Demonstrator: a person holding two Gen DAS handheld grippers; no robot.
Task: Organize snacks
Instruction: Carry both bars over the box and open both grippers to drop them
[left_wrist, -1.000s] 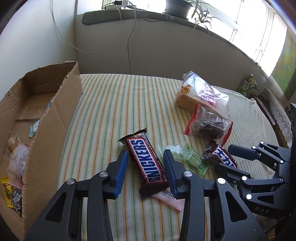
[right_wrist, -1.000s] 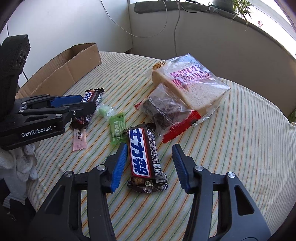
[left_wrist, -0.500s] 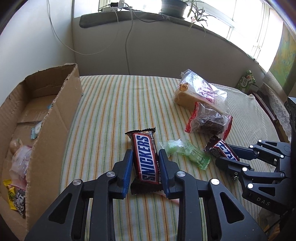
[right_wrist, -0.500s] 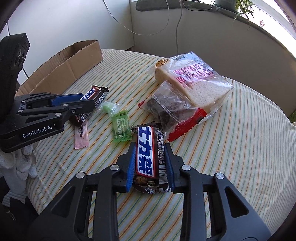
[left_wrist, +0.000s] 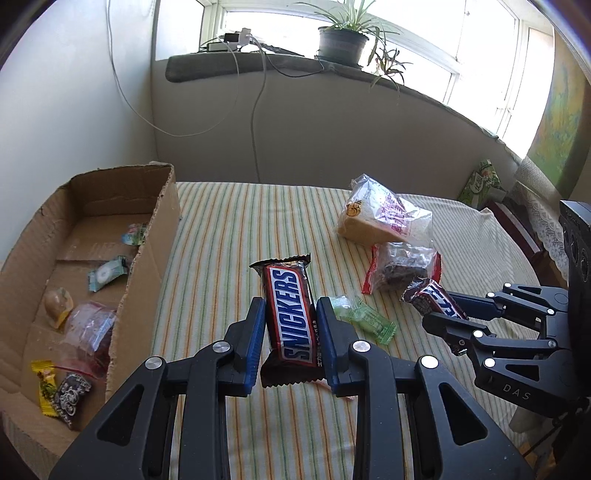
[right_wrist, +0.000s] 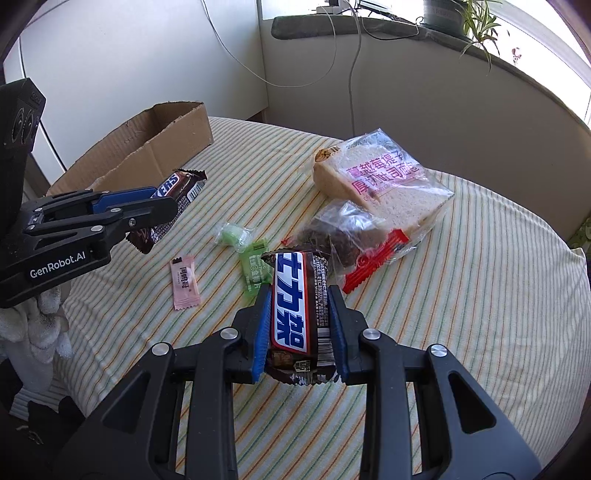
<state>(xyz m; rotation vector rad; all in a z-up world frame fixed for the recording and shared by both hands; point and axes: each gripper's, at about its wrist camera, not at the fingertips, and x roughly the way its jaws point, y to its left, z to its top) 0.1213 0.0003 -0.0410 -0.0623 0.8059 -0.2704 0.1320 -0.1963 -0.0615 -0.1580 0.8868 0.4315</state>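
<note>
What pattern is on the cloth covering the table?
The tablecloth is cream with thin green and orange stripes, clearest in the right wrist view.

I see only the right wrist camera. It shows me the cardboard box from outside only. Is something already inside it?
Observer: Yes. The left wrist camera looks into the cardboard box. Several small wrapped snacks lie on its floor, among them a yellow candy.
Operator: And the grip on the left side, is it centred?
Observer: The left hand-held gripper is shut on the lower half of its chocolate bar, with one pad against each long edge. The upper half sticks out beyond the fingertips.
</note>
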